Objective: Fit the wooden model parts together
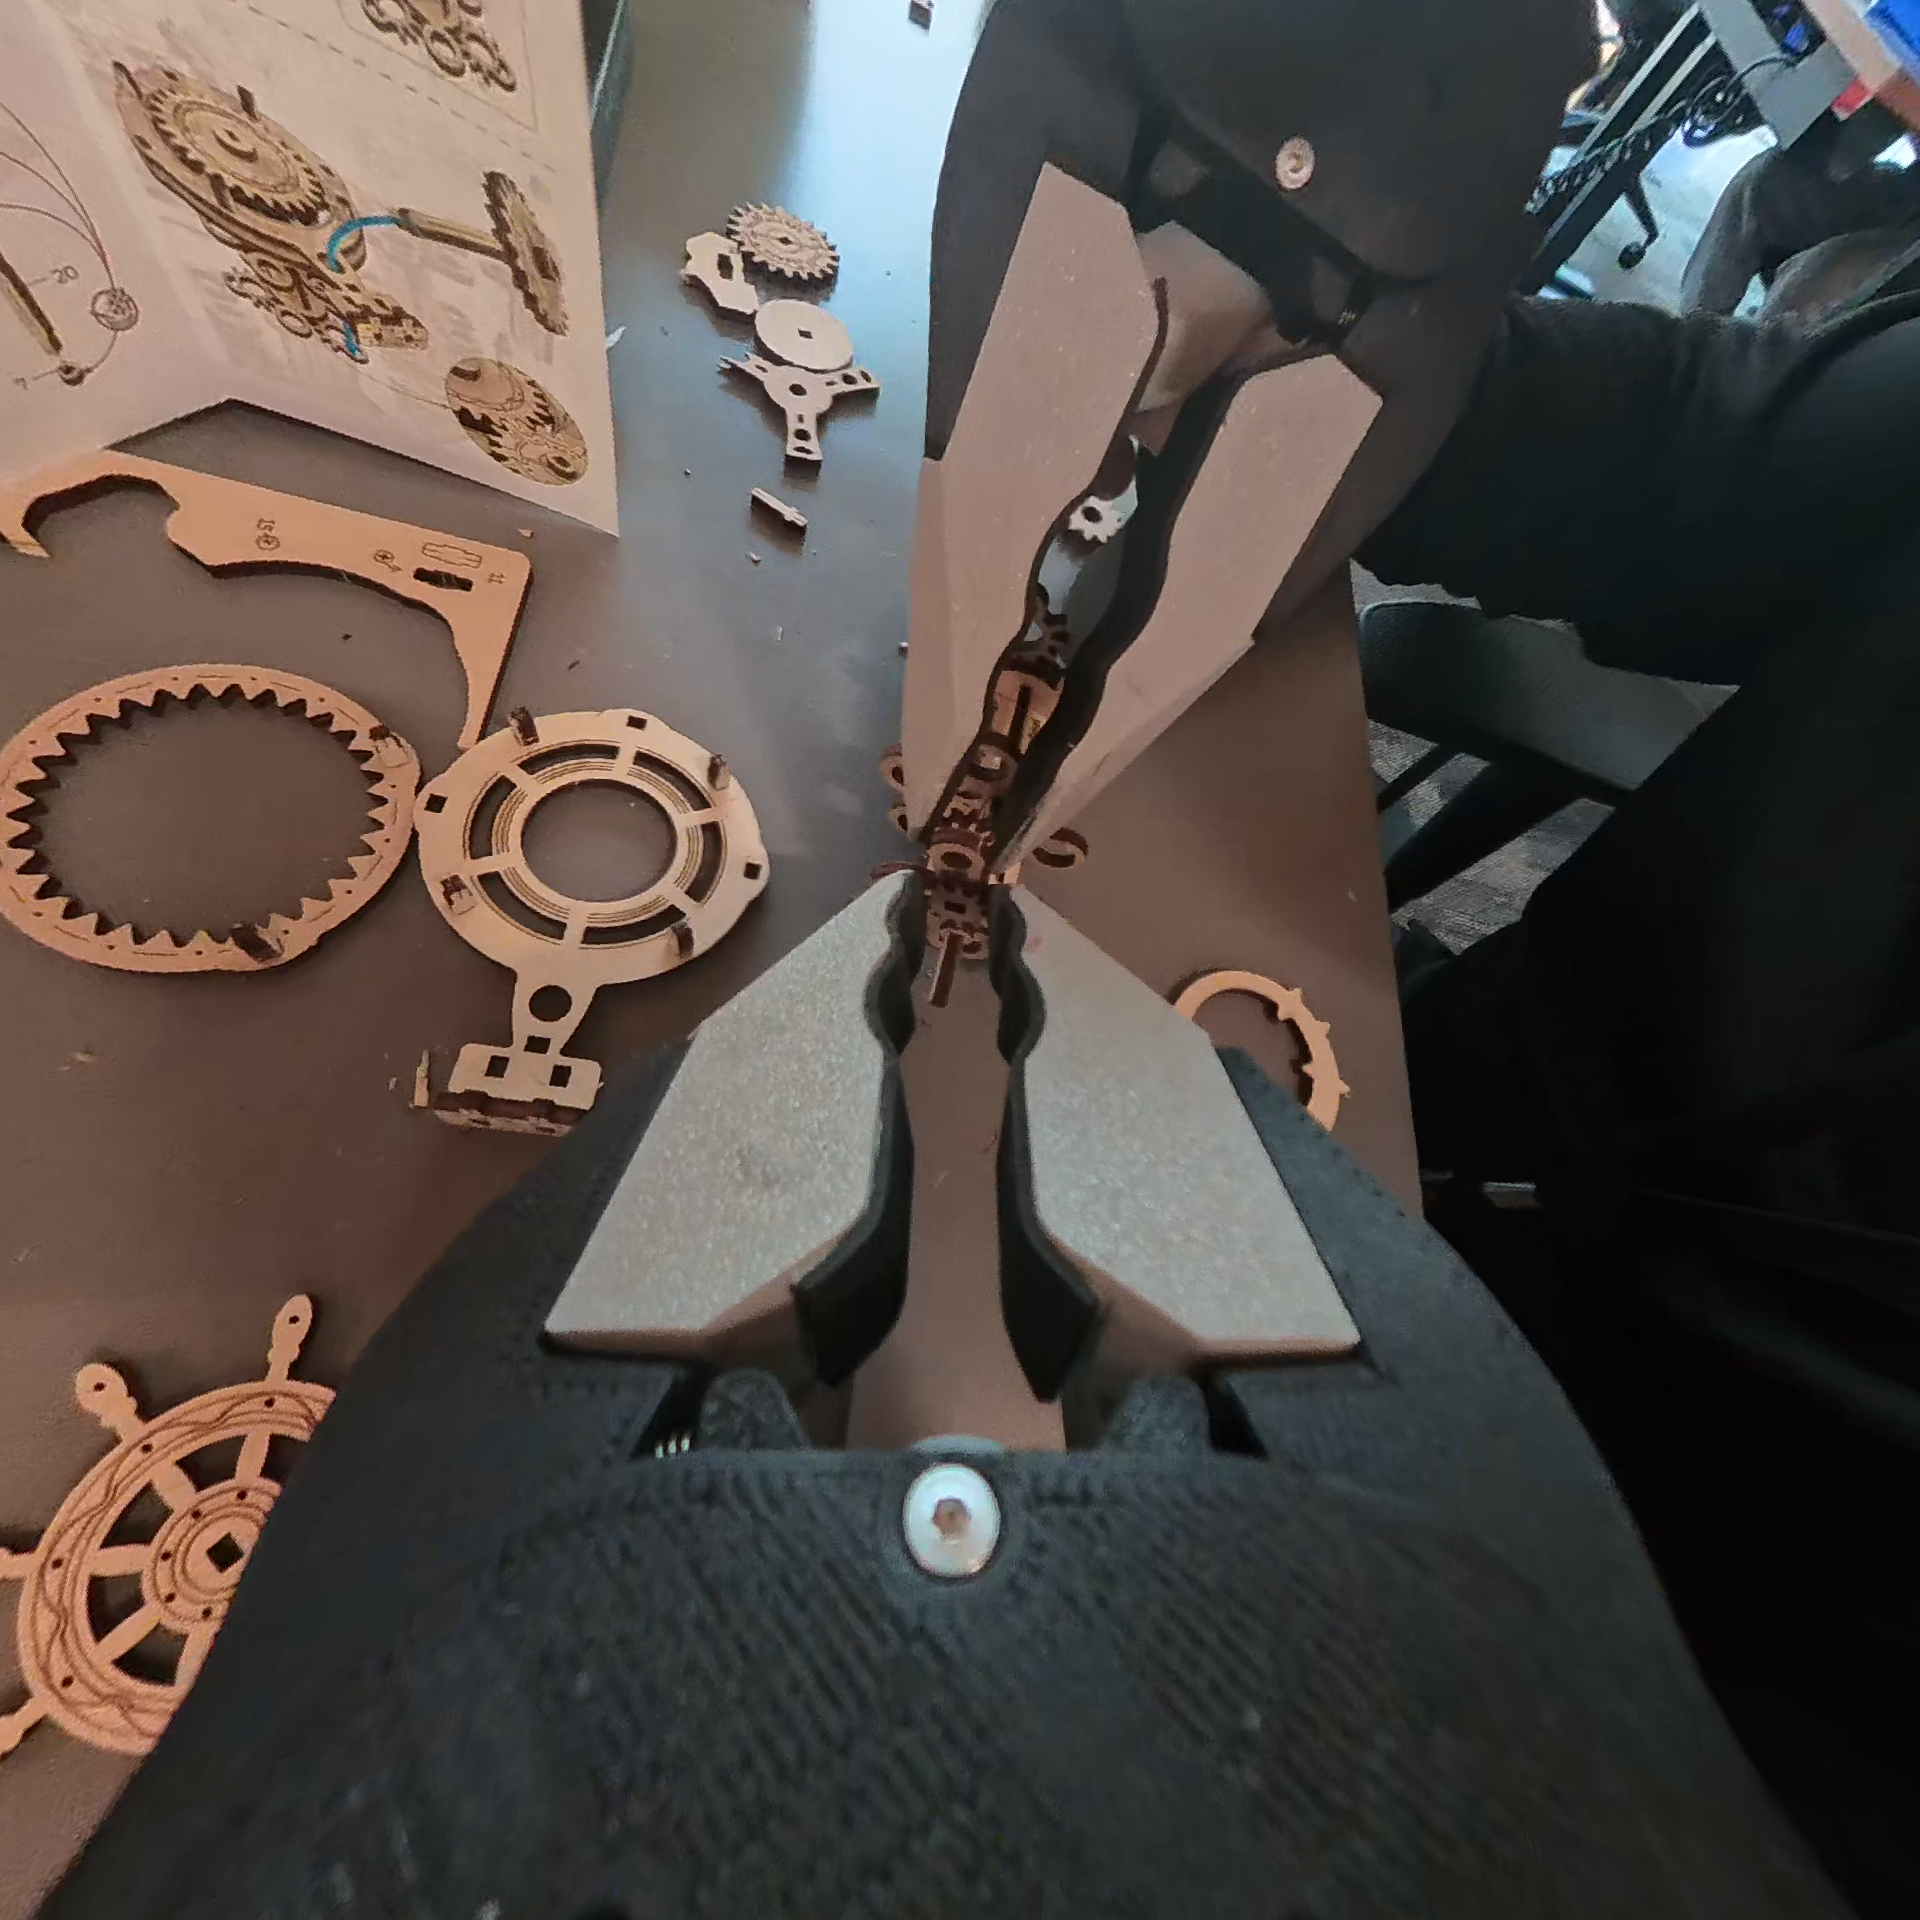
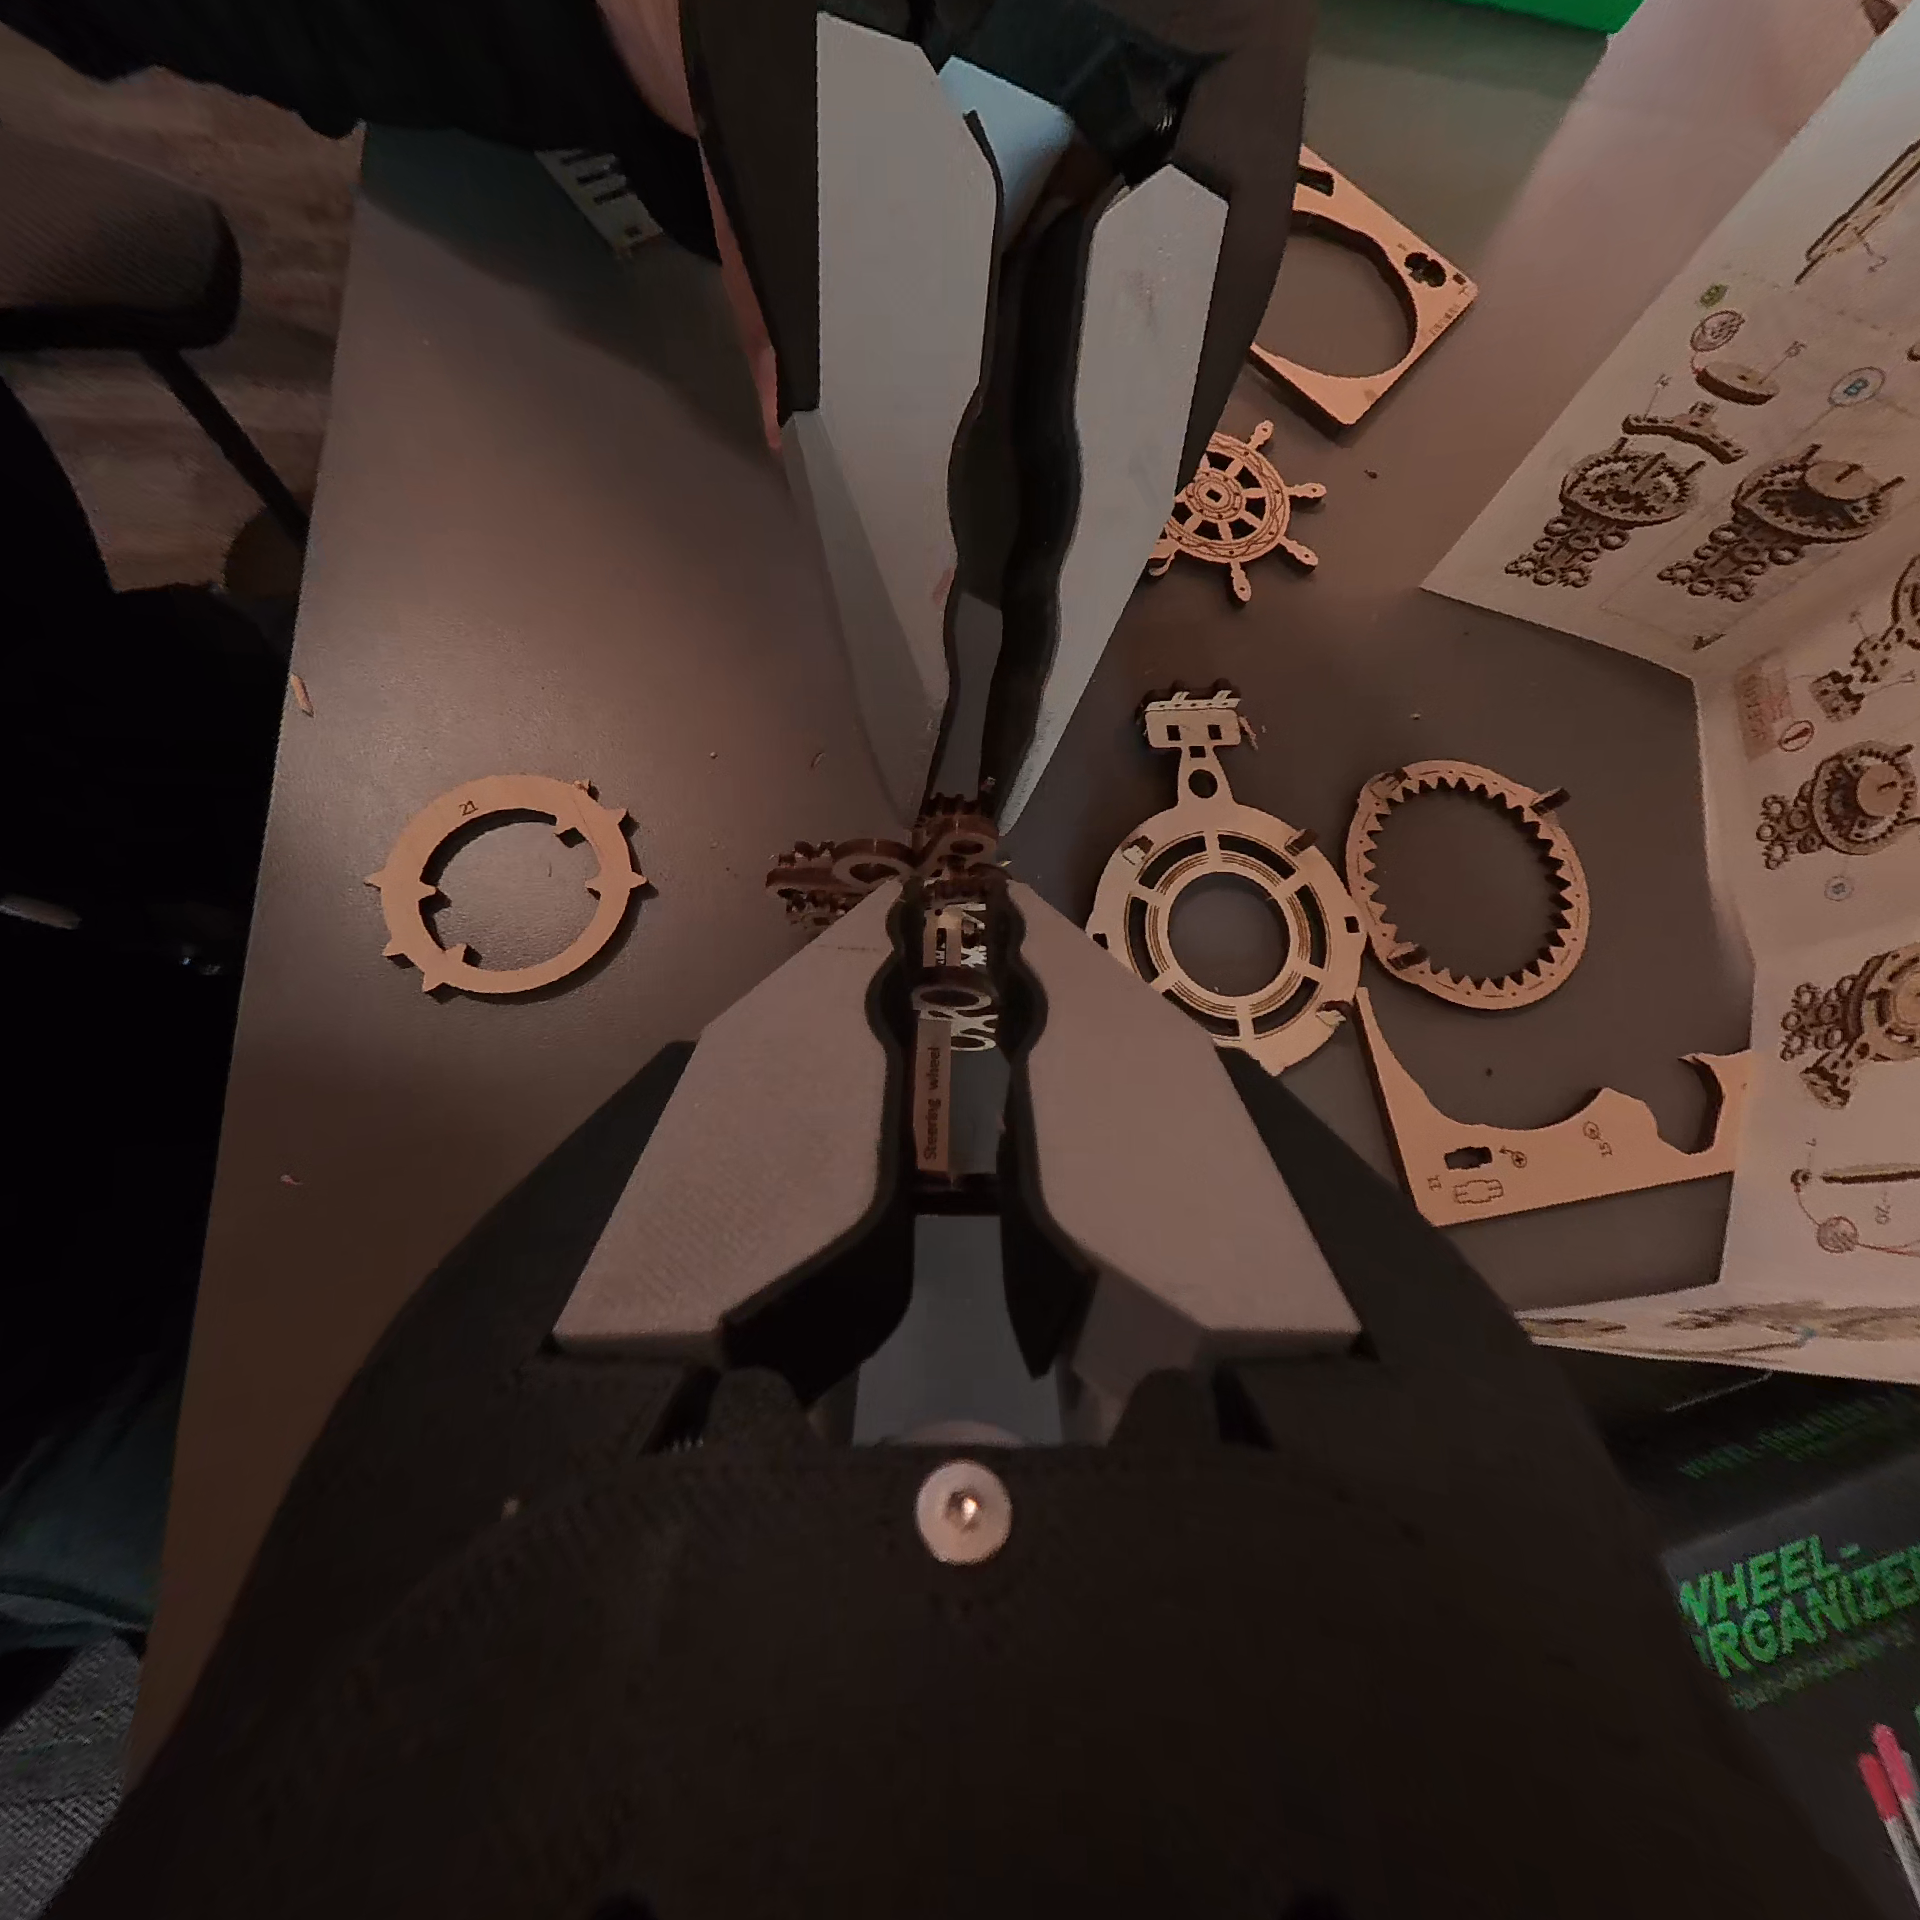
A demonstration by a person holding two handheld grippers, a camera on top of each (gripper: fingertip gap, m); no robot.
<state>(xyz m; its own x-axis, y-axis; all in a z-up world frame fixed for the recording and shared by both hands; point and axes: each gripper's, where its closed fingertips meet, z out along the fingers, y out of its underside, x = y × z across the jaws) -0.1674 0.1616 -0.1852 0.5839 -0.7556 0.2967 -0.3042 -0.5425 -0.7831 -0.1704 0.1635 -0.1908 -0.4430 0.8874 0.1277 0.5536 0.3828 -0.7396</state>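
My right gripper (image 2: 951,894) is shut on a narrow wooden strip assembly (image 2: 940,1081) with small gears on it, held edge-on above the dark table (image 2: 582,582). My left gripper (image 1: 951,899) meets it tip to tip and is shut on the small gear end of that assembly (image 1: 951,930). In the left wrist view the right gripper (image 1: 961,842) comes in from the top with the strip (image 1: 1023,707) between its fingers. In the right wrist view the left gripper (image 2: 961,800) comes in from the top. More small gears (image 2: 831,883) stick out sideways at the joint.
Loose on the table are a toothed ring (image 1: 62,873), a round frame with a handle (image 1: 717,831), a ship's wheel (image 1: 135,1558), a notched ring (image 2: 509,987), an offcut sheet (image 1: 312,561) and a gear cluster (image 1: 779,312). An instruction sheet (image 1: 312,208) lies at the back. A dark box (image 2: 1797,1662) sits near the right gripper. Left and right tips are no more than a few centimetres apart.
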